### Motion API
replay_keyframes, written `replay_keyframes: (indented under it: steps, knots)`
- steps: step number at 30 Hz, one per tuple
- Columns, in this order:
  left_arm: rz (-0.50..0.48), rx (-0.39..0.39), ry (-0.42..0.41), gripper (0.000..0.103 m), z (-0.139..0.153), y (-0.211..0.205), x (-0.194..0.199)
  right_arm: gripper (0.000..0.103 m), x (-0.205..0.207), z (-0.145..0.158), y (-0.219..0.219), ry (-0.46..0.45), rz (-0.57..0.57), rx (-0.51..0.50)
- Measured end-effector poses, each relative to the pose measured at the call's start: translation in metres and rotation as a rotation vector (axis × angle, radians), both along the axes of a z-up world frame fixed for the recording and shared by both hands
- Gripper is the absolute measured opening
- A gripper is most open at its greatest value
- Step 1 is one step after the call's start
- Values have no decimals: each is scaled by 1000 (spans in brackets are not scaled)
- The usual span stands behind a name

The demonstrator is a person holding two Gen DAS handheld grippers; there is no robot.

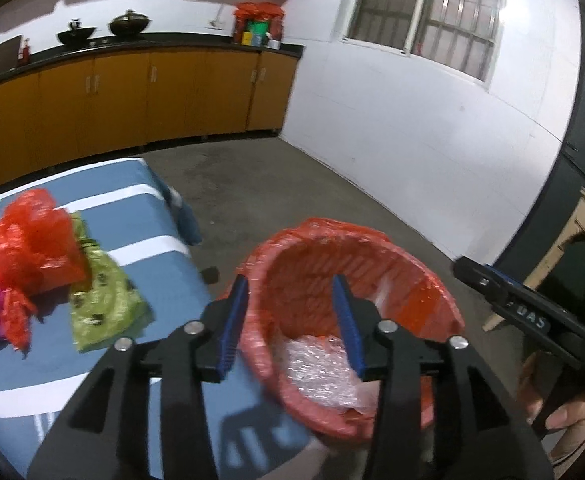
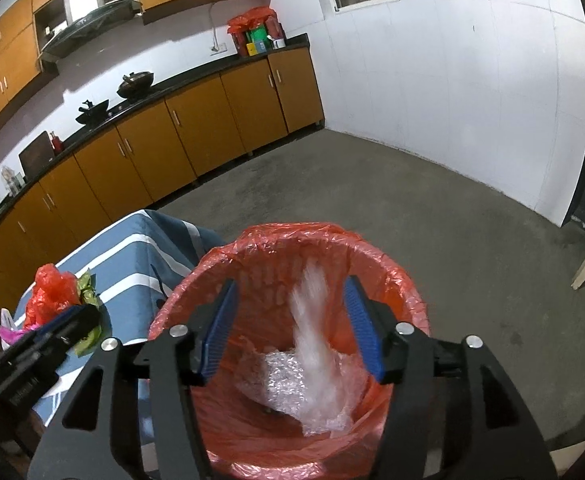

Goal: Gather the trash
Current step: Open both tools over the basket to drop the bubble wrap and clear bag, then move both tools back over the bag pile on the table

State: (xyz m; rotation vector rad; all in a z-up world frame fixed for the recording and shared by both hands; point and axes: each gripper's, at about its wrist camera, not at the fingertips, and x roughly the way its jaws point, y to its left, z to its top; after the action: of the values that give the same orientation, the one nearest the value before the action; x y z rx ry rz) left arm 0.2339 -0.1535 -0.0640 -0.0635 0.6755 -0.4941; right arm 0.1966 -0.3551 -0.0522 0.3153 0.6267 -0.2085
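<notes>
Now, right gripper (image 2: 290,330) hanging wide open, empty, over red-lined round bin (image 2: 388,272), clear crinkly plastic (image 2: 312,320) dropping in, left gripper (image 1: 290,322) gaping empty at its near rim.

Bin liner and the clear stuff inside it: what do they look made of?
The red liner over the bin looks like thin glossy plastic film, crinkled and translucent, with basket slots showing through. The clear wad at the bottom looks like bubble wrap, dimpled and shiny; the blurred white streak above it can't be identified.
</notes>
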Motion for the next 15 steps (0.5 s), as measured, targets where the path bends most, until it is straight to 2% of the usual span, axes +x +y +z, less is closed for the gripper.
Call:
replay_keyframes:
  steps: [7,12,15]
  knots:
    - [87,31,-40,57,3,37,-11,57,-1,1,13,2,23,-39]
    - [138,60,-80,61,8,64,-22,69,2,6,37,-16,58,-108]
    - [178,76,-102,63,11,84,-29,72,6,8,52,-25,91,-122]
